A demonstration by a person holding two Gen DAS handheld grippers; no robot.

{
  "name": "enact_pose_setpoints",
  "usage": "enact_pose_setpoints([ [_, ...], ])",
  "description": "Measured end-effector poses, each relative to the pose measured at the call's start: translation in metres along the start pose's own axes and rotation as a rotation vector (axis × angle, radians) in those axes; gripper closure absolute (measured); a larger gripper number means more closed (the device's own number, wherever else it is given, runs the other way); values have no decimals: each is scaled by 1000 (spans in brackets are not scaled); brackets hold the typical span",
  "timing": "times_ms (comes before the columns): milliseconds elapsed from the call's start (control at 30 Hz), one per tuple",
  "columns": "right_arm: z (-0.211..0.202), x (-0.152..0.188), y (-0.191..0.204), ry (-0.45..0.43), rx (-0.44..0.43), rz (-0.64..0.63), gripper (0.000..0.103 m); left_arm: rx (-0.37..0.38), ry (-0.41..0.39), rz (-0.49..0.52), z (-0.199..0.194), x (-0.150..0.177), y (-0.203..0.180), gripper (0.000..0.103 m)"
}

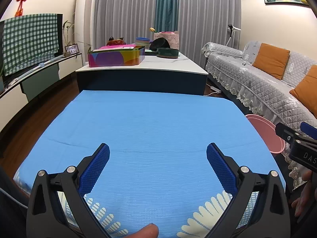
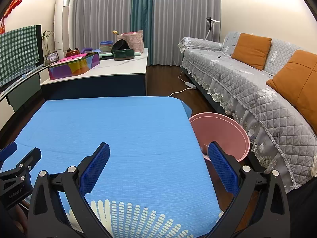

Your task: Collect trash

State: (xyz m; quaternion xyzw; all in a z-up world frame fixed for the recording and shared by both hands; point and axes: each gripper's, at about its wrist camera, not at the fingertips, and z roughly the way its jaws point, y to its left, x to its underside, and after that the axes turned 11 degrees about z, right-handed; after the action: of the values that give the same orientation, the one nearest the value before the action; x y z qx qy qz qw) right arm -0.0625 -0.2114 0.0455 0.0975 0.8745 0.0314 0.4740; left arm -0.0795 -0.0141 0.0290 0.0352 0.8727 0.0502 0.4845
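- Trash is not showing anywhere on the desk (image 1: 158, 123), which is wearing a blue cloth with a pale fan print at its near edge.
- A pink bin (image 2: 220, 130) is standing on the floor just beside the desk's right edge, between desk and sofa (image 2: 257, 91); pale scraps, too small to identify, are peeking out at its near rim.
- The left tool (image 1: 158, 159) is hovering over the cloth, its blue fingers spread wide and holding nothing.
- The right tool (image 2: 158, 159) is hanging over the desk's right side, fingers likewise apart and empty, one finger overlapping the bin's rim in view.
- Judging by those scraps, any trash is likely handling as light, soft and crushable, so pinching it across its middle with the ribbed pads should be enough.
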Motion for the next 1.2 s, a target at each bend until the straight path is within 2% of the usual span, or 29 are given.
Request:
enact_pose_setpoints([
  [1200, -1, 0, 0, -2, 1, 1, 5, 2, -15, 1, -2, -4, -2, 8],
])
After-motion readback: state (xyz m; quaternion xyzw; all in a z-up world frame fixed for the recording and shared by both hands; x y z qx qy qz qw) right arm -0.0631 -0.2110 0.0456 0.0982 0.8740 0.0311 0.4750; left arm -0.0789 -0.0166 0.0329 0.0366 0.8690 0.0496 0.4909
